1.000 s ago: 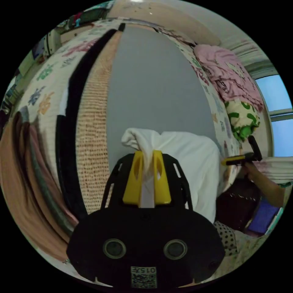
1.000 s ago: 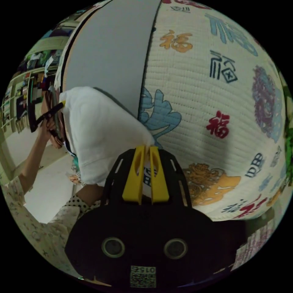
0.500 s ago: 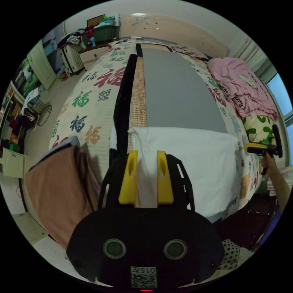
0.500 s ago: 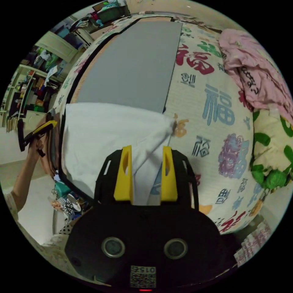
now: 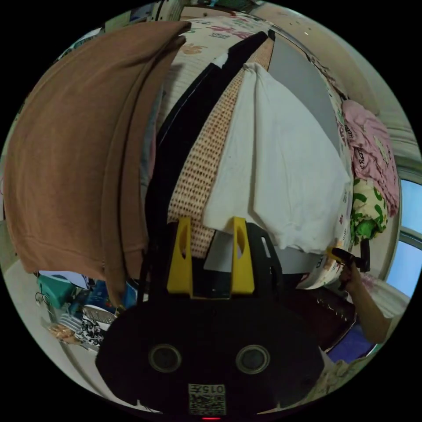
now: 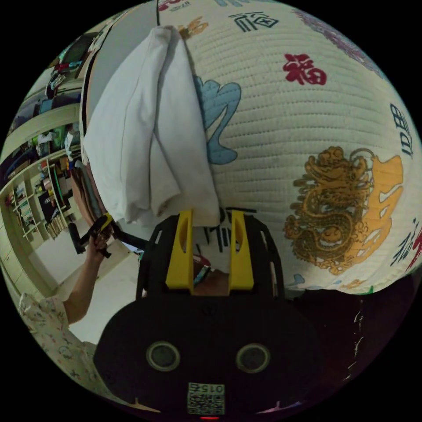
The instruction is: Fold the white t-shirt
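My left gripper [image 5: 211, 228] and right gripper [image 6: 211, 222] hang with jaws apart at the bed's [image 6: 307, 132] near edge; the shirt [image 5: 281, 167] lies half-folded, and next I'd regrip its near hem.

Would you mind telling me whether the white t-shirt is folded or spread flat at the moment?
Folded. The white t-shirt lies on the bed doubled over, one layer's straight crease and edge lying across the layer beneath.

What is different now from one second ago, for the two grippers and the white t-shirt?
Both the left gripper and the right gripper let go of the white t-shirt; their jaws now stand open, empty, at its near edge. The shirt went from held up to lying folded. The quilt and pink blanket stayed.
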`<action>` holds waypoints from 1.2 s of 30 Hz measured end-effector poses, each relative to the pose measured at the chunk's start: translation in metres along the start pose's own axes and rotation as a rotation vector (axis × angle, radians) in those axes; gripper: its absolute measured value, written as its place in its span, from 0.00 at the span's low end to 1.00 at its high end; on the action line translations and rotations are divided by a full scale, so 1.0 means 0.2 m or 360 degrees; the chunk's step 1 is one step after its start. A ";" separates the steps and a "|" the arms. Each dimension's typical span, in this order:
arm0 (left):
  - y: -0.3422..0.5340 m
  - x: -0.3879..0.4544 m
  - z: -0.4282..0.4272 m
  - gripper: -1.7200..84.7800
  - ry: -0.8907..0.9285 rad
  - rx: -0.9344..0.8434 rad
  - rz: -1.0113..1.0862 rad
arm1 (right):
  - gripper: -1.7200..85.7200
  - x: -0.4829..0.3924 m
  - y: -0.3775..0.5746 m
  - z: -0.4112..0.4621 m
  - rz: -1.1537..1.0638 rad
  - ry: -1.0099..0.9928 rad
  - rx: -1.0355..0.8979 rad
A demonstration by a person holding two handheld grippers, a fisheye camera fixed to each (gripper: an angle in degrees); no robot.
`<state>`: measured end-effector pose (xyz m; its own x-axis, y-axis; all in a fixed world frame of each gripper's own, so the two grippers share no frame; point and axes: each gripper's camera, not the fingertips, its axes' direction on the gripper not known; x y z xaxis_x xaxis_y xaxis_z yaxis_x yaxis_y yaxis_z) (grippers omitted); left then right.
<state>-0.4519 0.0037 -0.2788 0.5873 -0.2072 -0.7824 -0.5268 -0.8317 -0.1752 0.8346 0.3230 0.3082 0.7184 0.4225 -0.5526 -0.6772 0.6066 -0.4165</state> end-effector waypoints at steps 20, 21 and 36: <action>0.13 0.75 -0.12 0.06 -0.0396 -0.0409 0.0757 | 0.10 0.06 0.83 0.77 -0.0906 0.0888 -0.0394; 0.13 0.78 -0.16 0.07 -0.0403 -0.0374 0.0773 | 0.11 0.04 0.93 0.80 -0.1038 0.1003 -0.0359; 0.18 1.77 0.02 0.14 -0.0520 -0.0528 0.2353 | 0.14 -0.26 1.10 1.38 -0.2160 0.1302 -0.0208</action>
<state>-0.2649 -0.0970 -0.5637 -0.4937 -0.8379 -0.2326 -0.3155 -0.0766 0.9458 0.6922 0.6208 0.4453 0.5276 -0.8473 0.0606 0.3284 0.1376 -0.9345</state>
